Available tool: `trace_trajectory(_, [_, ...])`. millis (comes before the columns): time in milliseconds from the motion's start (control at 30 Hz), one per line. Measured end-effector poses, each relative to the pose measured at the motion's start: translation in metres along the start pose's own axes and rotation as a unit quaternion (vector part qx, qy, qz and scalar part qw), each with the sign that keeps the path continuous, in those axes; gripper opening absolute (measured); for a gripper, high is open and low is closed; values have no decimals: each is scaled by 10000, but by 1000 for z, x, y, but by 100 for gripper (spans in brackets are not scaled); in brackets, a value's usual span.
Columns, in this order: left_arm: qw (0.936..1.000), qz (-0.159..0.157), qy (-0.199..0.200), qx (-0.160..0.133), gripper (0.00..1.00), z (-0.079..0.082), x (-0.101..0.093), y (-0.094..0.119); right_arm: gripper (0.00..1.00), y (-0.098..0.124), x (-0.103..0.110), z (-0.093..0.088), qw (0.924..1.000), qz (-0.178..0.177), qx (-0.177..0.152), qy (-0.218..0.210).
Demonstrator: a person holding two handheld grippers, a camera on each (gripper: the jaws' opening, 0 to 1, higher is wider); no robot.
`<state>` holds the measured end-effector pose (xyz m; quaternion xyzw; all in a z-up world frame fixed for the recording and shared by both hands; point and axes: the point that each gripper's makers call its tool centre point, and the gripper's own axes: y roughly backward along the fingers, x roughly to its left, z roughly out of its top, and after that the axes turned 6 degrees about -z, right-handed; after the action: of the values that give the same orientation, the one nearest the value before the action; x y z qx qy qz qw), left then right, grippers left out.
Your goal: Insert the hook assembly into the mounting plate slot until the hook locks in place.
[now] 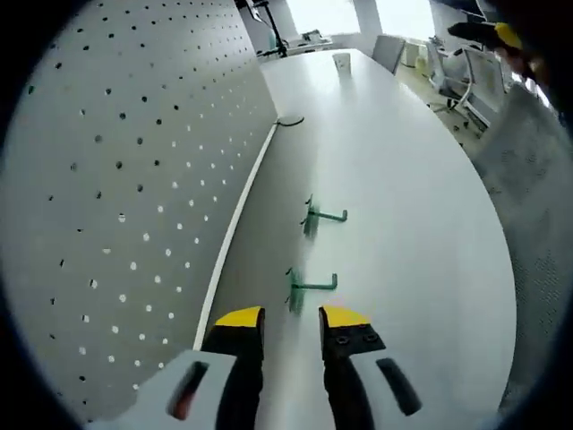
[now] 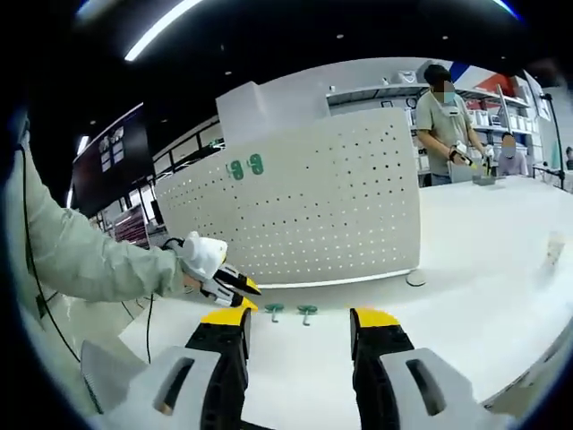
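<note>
- my left gripper [image 1: 292,316] is hanging low over the white table [image 1: 403,206], jaws apart with nothing between them, pointing down the length of the table
- nearer green hook [image 1: 308,286] lies on the table just past my left fingertips, not touching them; the second green hook [image 1: 320,216] is a bit further along, both loose on the surface
- white pegboard [image 1: 134,179] stands upright along the table edge right beside the hooks
- my right gripper [image 2: 297,318] is held back from the board, facing it, jaws wide apart and empty
- from there I can see my left sleeve [image 2: 81,260] stretched out toward the pegboard base, gripper angled down at the hooks
</note>
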<state>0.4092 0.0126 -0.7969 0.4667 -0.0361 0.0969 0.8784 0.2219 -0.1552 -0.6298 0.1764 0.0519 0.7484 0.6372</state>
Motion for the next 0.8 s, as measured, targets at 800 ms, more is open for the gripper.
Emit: trace_trajectory(800, [9995,-84,293,83,17,-9,8,-29,43,13,-10,-12,9995,-271,148,-53])
